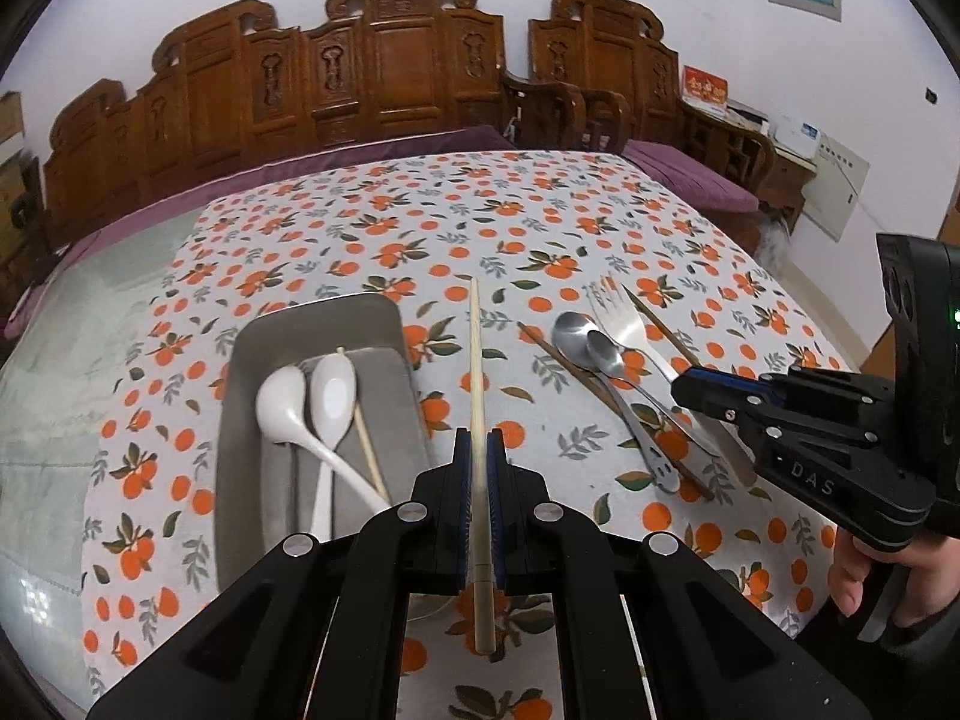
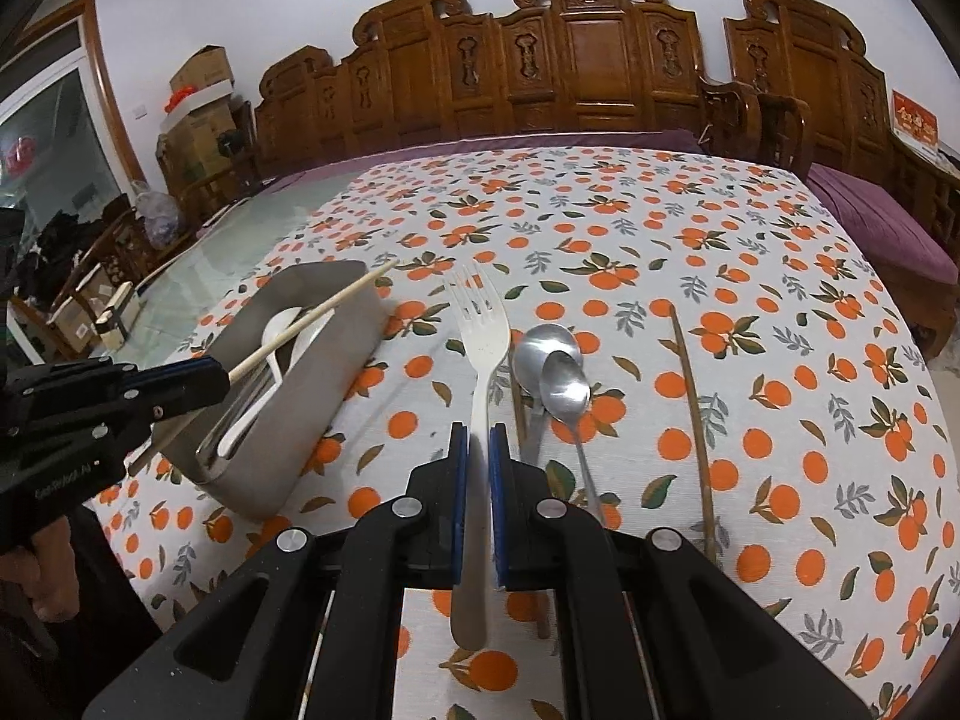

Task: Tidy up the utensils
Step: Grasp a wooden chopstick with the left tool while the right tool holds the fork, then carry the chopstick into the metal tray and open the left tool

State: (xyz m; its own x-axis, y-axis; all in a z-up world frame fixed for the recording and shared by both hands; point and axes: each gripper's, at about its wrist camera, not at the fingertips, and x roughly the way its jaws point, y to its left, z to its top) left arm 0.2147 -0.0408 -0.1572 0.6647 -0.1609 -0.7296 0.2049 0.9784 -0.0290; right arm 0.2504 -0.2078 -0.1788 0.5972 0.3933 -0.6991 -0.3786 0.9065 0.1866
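Pale chopstick (image 1: 477, 420): pinched between my left claw's (image 1: 478, 498) pads partway along its length, tip pointing away over the cloth — held off the table, just right of the tray, I judge so it can join its twin.
Grey tray (image 1: 384, 324): sits on the left; it already holds two white spoons (image 1: 300, 402) and one pale chopstick (image 1: 369, 432), laid lengthwise, so this is where sorted pieces go.
White fork (image 2: 480, 360): its handle runs between my right claw's (image 2: 477, 504) pads; they stand close on either side, but whether they truly grip it I cannot tell.
Metal spoons (image 2: 555, 372): two, overlapping, just right of the fork, not yet sorted.
Dark chopsticks (image 2: 693, 408): one well clear to the right, another partly under the spoons — left for later, I judge.
Tablecloth (image 2: 780, 276): orange-fruit print; everything lies on it.
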